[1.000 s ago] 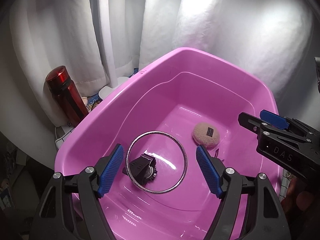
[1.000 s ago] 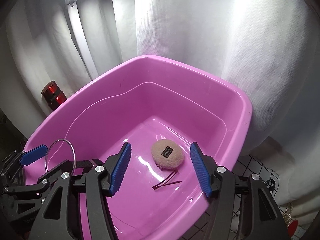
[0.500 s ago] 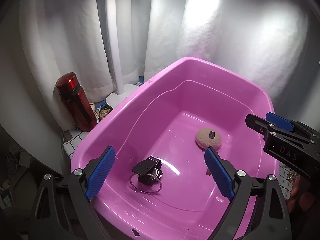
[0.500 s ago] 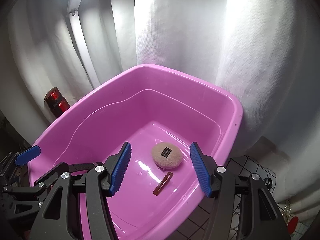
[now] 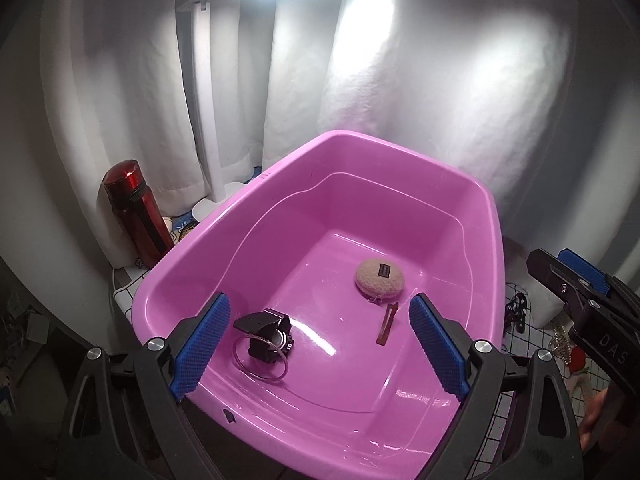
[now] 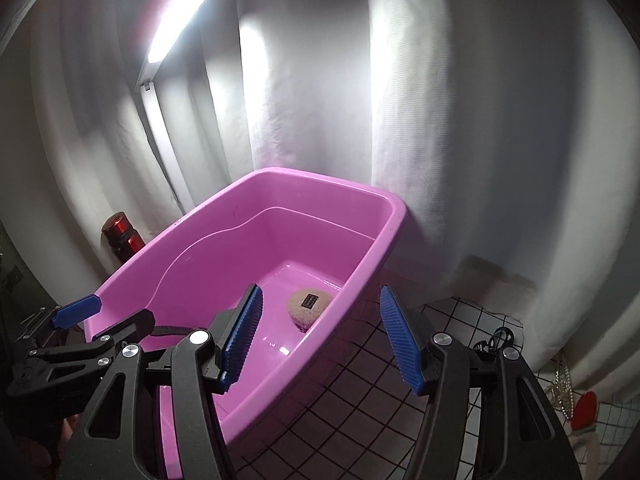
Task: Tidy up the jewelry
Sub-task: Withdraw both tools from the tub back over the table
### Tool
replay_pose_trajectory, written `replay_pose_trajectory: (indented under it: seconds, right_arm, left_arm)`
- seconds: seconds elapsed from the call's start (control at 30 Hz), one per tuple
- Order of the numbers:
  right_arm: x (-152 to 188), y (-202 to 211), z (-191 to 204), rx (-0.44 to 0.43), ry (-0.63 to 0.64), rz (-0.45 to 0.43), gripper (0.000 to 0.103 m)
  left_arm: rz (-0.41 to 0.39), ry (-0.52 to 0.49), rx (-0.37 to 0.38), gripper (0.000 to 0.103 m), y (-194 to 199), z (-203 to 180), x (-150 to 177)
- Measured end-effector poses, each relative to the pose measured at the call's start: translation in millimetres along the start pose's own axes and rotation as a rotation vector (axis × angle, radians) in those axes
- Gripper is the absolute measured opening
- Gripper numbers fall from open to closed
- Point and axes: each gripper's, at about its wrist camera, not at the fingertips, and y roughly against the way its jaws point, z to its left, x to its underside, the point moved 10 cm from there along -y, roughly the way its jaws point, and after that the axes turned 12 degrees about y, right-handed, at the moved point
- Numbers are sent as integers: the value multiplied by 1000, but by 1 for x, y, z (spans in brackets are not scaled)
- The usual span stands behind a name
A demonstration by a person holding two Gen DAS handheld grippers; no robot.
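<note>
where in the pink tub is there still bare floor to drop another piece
Bare floor: the near-right corner, below the hair clip, and the far-left stretch behind the watch. Crowded: the bangle lies around the watch at near left; the round puff and clip sit close together at right.

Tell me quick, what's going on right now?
Left gripper open, empty. Right gripper open, empty. Bangle, hair clip in pink tub. Nothing blocking.

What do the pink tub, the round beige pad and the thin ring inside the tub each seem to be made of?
Pink tub: glossy moulded plastic, judging by the smooth rim and sharp light reflections.
Round beige pad: soft, fuzzy fabric, matte and nubbly, with a small dark label.
Thin ring: probably metal, a fine silvery glinting hoop.
</note>
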Motion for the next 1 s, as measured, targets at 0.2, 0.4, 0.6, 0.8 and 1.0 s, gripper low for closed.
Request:
replay_pose_trajectory:
  seconds: [0.2, 0.4, 0.6, 0.8, 1.0]
  right_arm:
    - [39, 53, -54, 105, -91, -30, 59]
    - [98, 105, -116, 227, -193, 1, 59]
    - [157, 147, -169, 336, -272, 56, 59]
    - [203, 171, -201, 393, -351, 92, 59]
    - [239, 173, -214, 406, -400, 133, 59]
  left_arm:
    - [-3, -60, 94, 89, 20, -48, 18]
    - [8, -130, 205, 90, 39, -106, 44]
    - [56, -181, 303, 90, 50, -159, 79]
    - [109, -252, 328, 90, 43, -196, 119]
    - [159, -299, 315, 90, 22, -216, 152]
